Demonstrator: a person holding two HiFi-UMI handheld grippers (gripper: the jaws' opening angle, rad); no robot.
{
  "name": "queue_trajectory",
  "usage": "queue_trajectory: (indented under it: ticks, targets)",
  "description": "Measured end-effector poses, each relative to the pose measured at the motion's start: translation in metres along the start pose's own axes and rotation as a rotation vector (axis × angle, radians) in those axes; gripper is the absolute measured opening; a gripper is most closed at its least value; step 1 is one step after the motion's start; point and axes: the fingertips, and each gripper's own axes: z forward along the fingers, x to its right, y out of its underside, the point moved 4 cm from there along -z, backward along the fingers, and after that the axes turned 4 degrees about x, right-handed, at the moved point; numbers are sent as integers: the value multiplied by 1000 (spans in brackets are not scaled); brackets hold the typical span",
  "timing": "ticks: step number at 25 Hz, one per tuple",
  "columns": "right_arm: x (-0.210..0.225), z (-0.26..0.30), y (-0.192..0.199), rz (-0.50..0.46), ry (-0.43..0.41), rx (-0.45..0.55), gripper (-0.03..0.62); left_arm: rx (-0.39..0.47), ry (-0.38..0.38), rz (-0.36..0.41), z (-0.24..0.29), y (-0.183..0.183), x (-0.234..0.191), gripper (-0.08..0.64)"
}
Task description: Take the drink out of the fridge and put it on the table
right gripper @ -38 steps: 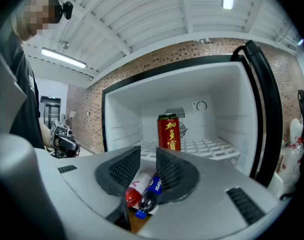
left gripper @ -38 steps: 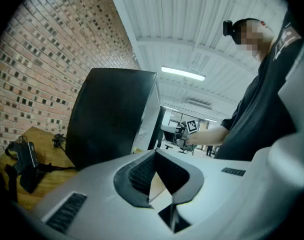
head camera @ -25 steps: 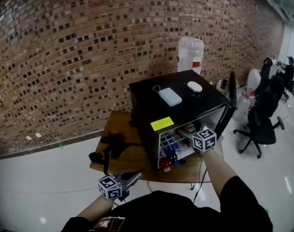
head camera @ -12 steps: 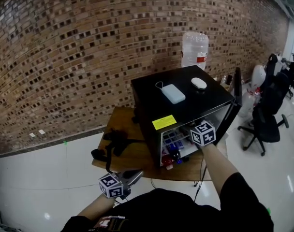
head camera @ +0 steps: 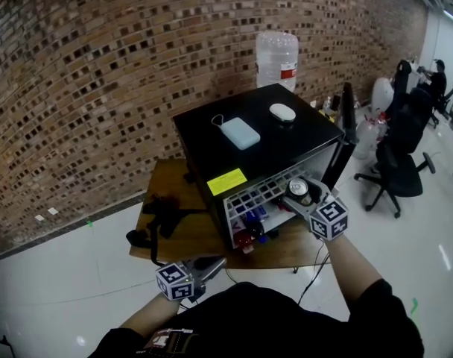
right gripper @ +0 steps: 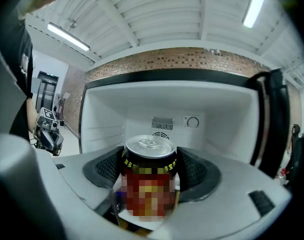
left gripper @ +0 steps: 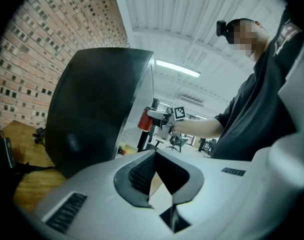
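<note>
A red and black drink can (head camera: 297, 189) sits between the jaws of my right gripper (head camera: 301, 198), just outside the front of the open black mini fridge (head camera: 264, 148). In the right gripper view the pads press on both sides of the can (right gripper: 149, 184), with the white fridge interior (right gripper: 172, 109) behind it. My left gripper (head camera: 210, 263) hangs low at the near edge of the wooden table (head camera: 178, 233), shut and empty. From the left gripper view (left gripper: 164, 196) the can (left gripper: 143, 118) shows beside the fridge's dark side (left gripper: 97, 104).
A pale power bank (head camera: 238, 133) and a white mouse (head camera: 282, 112) lie on the fridge top. More drinks (head camera: 249, 226) stand on the fridge shelf. A black device (head camera: 163, 211) lies on the table's left. The fridge door (head camera: 346, 136) stands open right; office chairs (head camera: 394, 162) beyond.
The right gripper closed on the can inside the fridge and has drawn back out toward me with it. The left gripper has stayed put.
</note>
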Motion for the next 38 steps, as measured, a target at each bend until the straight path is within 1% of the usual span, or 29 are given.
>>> queue_trajectory:
  ticks: [2,8,12,18,21,25,28,31,35,38]
  targets:
    - [8,-26,20,19,28,-22,339,-18,33,4,16,4,2,-3]
    - [23,-85,104,88,117,-122,339,-90,139,19,60,12,16,-3]
    - [28,-105,158,135,153,-176,339,-143,198,34,89,18,27,-3]
    - [29,-112,222,140,157,-255,339,-225,256,85,132,34,36,-3]
    - [27,-109,242,145,162,-278,339,-262,277,81,146,40,40,-3]
    - [27,-106,262,158,192,-292,339,-261,290,65,160,41,42,-3]
    - [26,-104,274,157,198,-296,339,-261,287,33,170,42,42,-3]
    - [22,-108,286,167,200,-281,341,-252,285,6,180,42,40,-3]
    - [24,-116,290,170,200,-237,342,-250,284,-11,196,45,39,-3]
    - [23,-115,298,174,190,-243,347,-253,282,-31,209,50,37,-3]
